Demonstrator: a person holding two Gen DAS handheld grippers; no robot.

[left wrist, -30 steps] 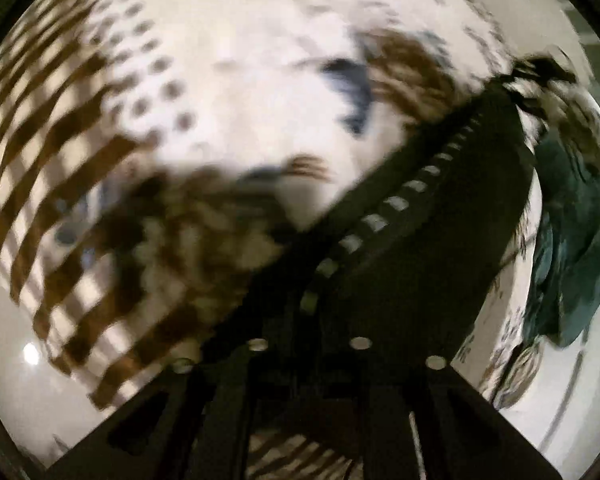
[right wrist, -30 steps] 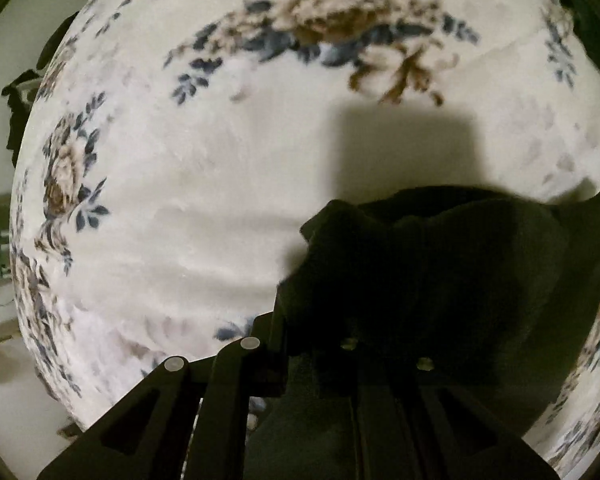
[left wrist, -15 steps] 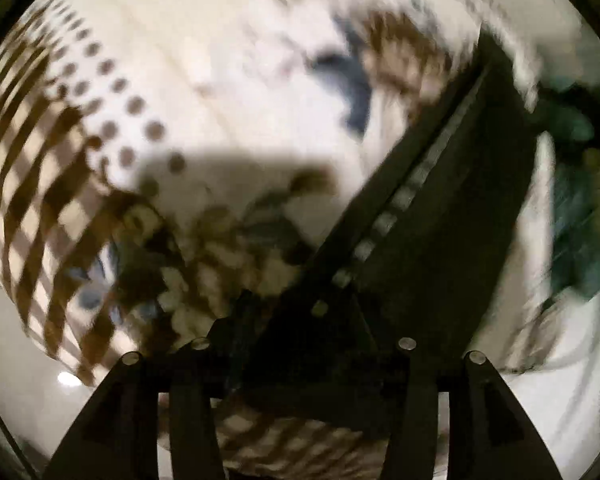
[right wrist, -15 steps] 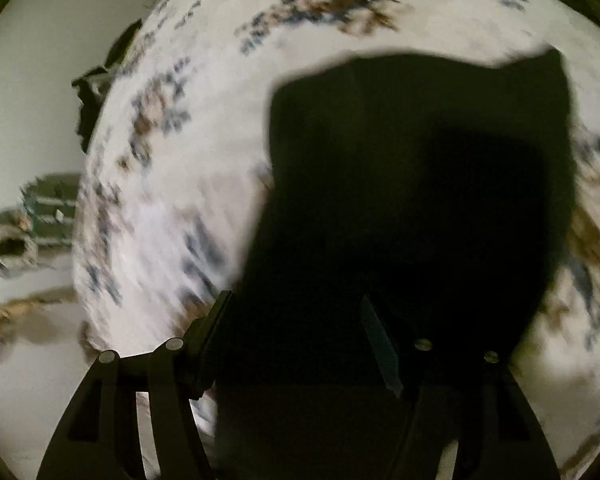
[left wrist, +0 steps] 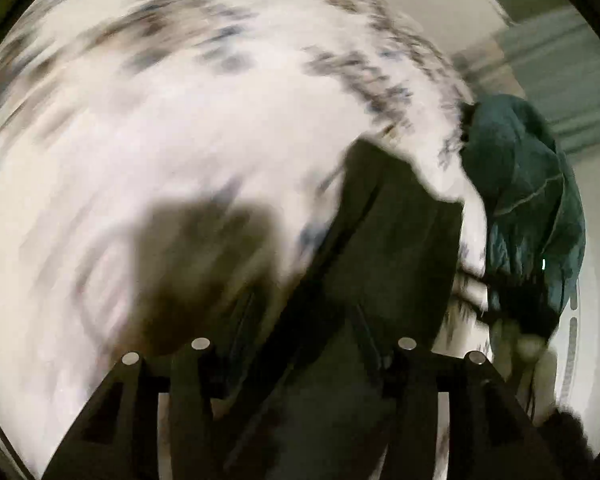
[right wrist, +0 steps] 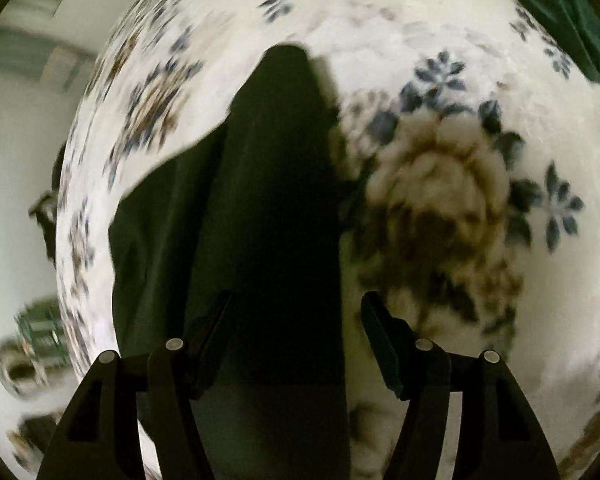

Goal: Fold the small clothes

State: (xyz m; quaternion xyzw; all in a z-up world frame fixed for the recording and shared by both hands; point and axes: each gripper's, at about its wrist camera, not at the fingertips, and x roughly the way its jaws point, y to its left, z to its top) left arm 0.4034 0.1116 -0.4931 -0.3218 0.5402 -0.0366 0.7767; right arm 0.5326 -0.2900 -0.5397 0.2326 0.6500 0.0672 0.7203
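A small black garment [right wrist: 260, 208] lies on a white blanket with a brown and blue flower print [right wrist: 440, 184]. In the right wrist view my right gripper [right wrist: 296, 320] is open, its fingers apart over the near end of the garment. In the left wrist view the same black garment [left wrist: 388, 248] runs from between my left gripper's fingers [left wrist: 300, 344] up to the right. The left fingers stand apart and look open. The view is blurred by motion.
A dark green garment [left wrist: 528, 208] lies bunched at the right edge of the blanket in the left wrist view and shows at the top right in the right wrist view [right wrist: 560, 4]. Pale floor [right wrist: 16, 160] lies beyond the blanket's left edge.
Both grippers have opened and let go of the black garment, which now lies laid out on the blanket. Both views have swung; the striped cloth has left the left view.
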